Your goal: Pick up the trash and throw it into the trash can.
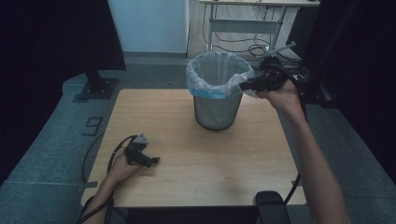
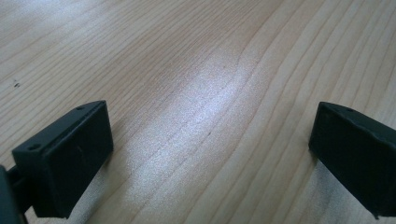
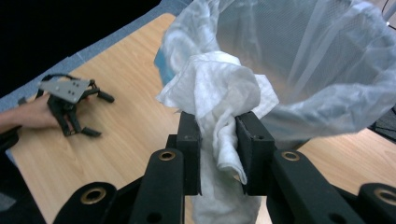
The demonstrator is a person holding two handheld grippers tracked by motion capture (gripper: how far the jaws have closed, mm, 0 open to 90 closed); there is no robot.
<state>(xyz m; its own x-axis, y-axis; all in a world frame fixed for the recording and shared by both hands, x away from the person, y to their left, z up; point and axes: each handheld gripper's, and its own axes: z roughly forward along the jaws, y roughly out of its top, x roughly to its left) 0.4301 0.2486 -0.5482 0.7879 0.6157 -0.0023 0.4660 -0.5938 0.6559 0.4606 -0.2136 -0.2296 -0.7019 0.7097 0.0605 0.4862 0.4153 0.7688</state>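
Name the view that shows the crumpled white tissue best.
Right gripper view: the tissue sits large and sharp, pinched between the right gripper jaws. In the high view it is a small pale patch beside the bin.

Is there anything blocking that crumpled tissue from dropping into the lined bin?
Nothing visible does. The right tongs grip the tissue right at the bin's rim, and the liner's mouth beside it is open.
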